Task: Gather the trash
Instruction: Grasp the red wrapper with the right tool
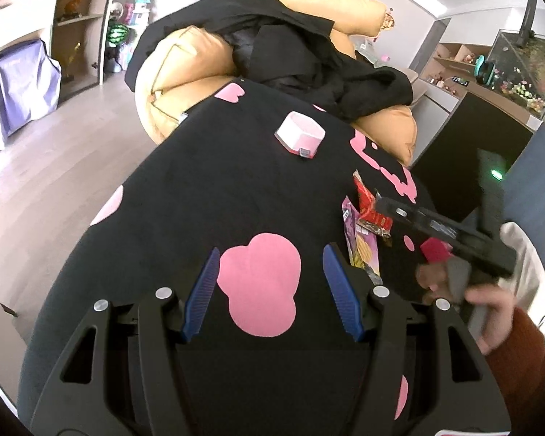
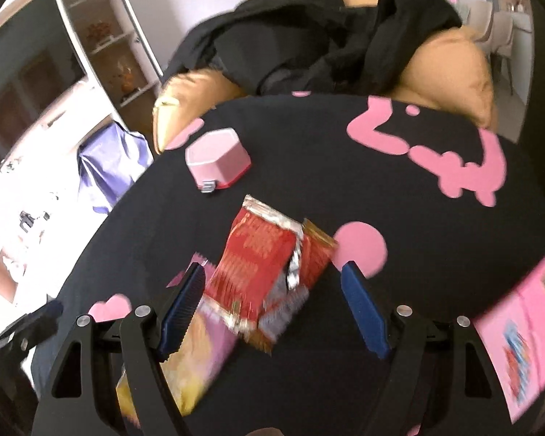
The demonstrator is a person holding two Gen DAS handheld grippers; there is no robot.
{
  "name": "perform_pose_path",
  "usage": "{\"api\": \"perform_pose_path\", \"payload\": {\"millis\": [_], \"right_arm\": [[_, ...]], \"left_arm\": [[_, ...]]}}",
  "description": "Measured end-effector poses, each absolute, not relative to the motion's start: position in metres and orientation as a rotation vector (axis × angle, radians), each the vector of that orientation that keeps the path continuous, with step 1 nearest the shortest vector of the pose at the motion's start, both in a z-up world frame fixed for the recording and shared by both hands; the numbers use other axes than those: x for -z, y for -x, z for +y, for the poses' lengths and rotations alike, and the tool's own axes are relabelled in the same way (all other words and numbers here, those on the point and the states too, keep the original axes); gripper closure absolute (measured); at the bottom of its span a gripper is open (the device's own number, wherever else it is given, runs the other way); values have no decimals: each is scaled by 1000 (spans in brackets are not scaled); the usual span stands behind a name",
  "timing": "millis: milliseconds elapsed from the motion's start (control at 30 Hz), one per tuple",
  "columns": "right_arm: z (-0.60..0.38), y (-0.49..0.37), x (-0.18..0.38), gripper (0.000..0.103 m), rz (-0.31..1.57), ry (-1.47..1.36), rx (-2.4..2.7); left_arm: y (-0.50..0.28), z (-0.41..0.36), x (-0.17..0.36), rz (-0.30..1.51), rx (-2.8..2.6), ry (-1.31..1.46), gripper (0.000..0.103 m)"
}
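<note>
A torn red snack wrapper (image 2: 265,272) lies on the black cloth with pink blobs (image 2: 399,196), partly over a purple and yellow chip bag (image 2: 196,363). My right gripper (image 2: 272,309) is open, its blue fingers either side of the red wrapper, just above it. A pink packet (image 2: 523,334) lies at the right edge. In the left wrist view my left gripper (image 1: 272,290) is open and empty over a pink blob; the red wrapper (image 1: 370,207) and the chip bag (image 1: 361,247) lie to its right, under the right gripper (image 1: 443,229).
A small pink hexagonal box (image 1: 301,134) (image 2: 218,160) stands on the cloth further back. Behind it an orange cushioned seat (image 1: 185,72) carries a heap of black clothing (image 1: 309,54). Shelves (image 1: 80,25) and a purple-covered object (image 1: 14,87) stand at left.
</note>
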State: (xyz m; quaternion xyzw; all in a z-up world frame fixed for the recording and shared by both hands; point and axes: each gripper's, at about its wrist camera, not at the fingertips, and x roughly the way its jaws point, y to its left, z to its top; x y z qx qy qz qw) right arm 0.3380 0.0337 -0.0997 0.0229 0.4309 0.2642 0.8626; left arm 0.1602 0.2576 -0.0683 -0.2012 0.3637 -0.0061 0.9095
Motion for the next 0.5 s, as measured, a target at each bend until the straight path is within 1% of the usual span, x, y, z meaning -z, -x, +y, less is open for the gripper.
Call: {"api": "perform_pose_path", "payload": {"millis": [100,133,167,233,267,300,333,400,500], "right_arm": [[46,-351,110,30,947,-26,-572],[47,-352,112,33,951,-21,-583],[48,-351,112,37,945,-15,-600],[50,-347,109,54,950,6,-640],[50,-344,107,57,948,16,-650],[50,-340,102,62,941,35,-654],[49,-337,98,66,933,49,-653],[43,-329,88,69,907,62,-660],[29,-318,74,70,875,50,-665]], "left_arm": [[-160,260,72,759,34,437,47],[-160,260,73,761,37,442,47],[-160,261,74,763,37,445,47],[-160,261,75,764,38,448,47],[-161,260,75,766,37,449,47],[-161,260,76,767,37,450,47],[-162,258,76,769,40,454,47],[-163,255,76,770,49,461,47],[-164,245,74,773,78,462,47]]}}
